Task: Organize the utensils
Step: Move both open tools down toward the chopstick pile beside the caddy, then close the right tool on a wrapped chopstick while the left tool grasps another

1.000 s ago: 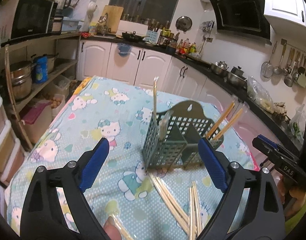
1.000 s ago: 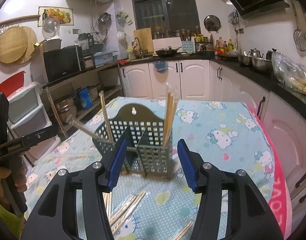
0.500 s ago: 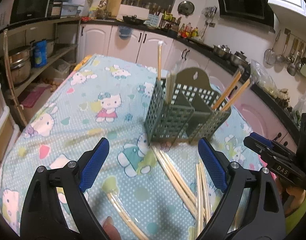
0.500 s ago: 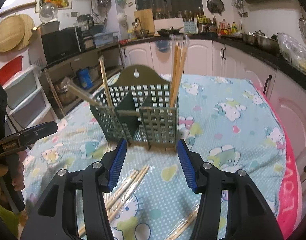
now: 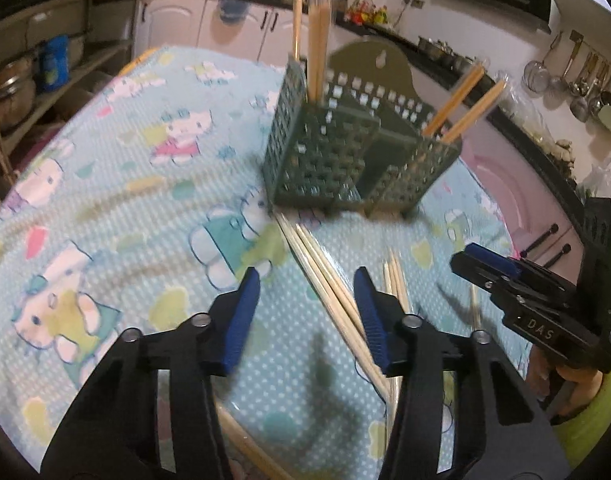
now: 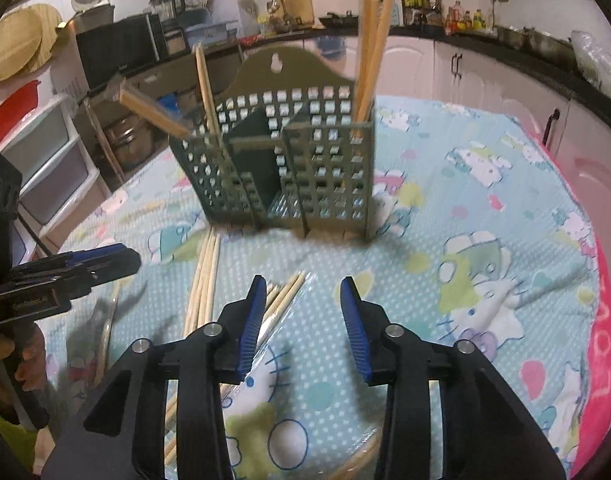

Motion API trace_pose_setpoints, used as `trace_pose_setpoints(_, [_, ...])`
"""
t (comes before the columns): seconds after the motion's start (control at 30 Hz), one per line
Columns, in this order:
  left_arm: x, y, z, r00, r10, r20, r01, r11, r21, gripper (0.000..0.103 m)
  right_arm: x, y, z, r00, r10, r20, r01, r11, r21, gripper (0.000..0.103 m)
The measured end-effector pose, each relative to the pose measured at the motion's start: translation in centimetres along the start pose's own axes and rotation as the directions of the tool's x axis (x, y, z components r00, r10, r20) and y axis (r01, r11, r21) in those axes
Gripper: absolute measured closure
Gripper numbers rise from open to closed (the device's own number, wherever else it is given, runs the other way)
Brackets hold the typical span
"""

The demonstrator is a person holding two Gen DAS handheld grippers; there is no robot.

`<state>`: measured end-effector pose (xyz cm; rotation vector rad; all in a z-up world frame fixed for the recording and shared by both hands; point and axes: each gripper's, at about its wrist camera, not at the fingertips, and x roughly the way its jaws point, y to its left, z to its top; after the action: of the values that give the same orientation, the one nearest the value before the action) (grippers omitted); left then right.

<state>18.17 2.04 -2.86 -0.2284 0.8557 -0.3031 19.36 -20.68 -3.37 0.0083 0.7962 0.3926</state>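
Chopsticks [image 5: 325, 280] partly behind left tongs [image 5: 307, 312]

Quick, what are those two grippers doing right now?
Left gripper: open, holding nothing.
Right gripper: open, holding nothing.

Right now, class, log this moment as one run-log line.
left gripper: open, empty | right gripper: open, empty | chopsticks: loose on tablecloth | holder: upright, some chopsticks inside

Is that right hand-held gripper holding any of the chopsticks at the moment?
No, the right hand-held gripper is open with nothing between its blue pads, and the loose chopsticks lie on the tablecloth below.
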Motion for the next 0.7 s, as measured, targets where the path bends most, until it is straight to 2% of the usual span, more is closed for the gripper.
trace_pose_setpoints(0.17, [1.9,-0.4,-0.8,0.998,0.003,-0.066,-0.001,1.0,0.019,0.084,1.5,0.4,-0.7,0.998,0.007,-0.056,-0.008,1.0,-0.009,0.071])
trace_pose_setpoints(0.5, [4.8,-1.4,-1.0,0.989,0.034,-0.144,-0.027,0.998,0.048,0.084,4.4,0.9,-1.2,0.991,0.008,-0.134,-0.009,1.0,-0.006,0.071])
trace_pose_setpoints(0.7, [5.6,-1.2,0.0,0.987,0.049,-0.154,-0.044,0.998,0.035,0.084,5.5,0.6,-0.5,0.99,-0.001,-0.144,0.002,1.0,0.008,0.071])
